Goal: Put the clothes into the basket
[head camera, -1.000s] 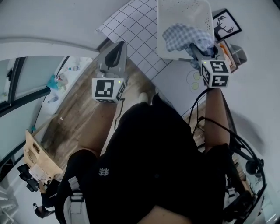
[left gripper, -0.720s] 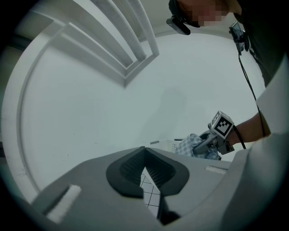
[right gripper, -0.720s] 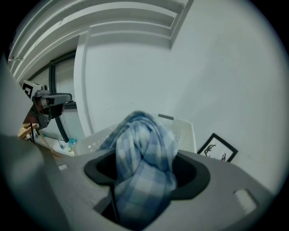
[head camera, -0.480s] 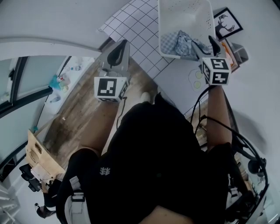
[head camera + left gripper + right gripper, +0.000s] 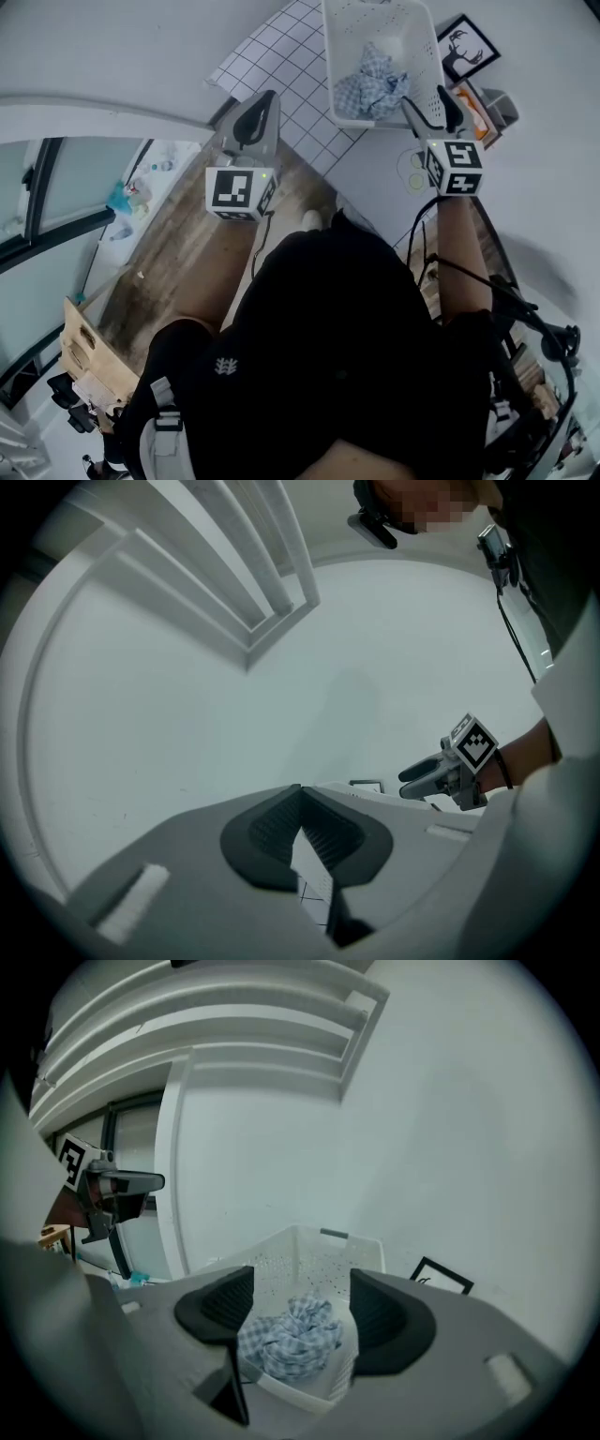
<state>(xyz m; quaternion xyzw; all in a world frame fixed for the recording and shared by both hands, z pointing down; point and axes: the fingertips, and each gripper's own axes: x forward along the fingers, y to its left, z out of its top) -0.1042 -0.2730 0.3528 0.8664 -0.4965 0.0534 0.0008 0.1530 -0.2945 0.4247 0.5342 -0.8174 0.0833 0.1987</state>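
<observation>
A white perforated basket (image 5: 337,66) stands at the top of the head view, with a blue checked cloth (image 5: 375,80) lying crumpled inside it. My right gripper (image 5: 433,105) hovers just in front of the basket's near rim. Its jaws have just been opening and stand open with nothing between them. In the right gripper view the cloth (image 5: 291,1340) shows beyond the open right gripper (image 5: 292,1288), low in the basket (image 5: 314,1241). My left gripper (image 5: 251,117) is held off to the left, away from the basket. Its pads meet at the tips in the left gripper view (image 5: 300,794), with nothing held.
A white sheet with a black grid (image 5: 281,56) lies left of the basket. A framed picture (image 5: 466,52) and small grey containers (image 5: 497,103) sit to its right. Wooden floor (image 5: 187,253) runs below the left gripper, with a window (image 5: 56,206) at the left.
The checked cloth left the right gripper and dropped into the basket. The right gripper opened and drew back from the basket. The left gripper rose a little.
</observation>
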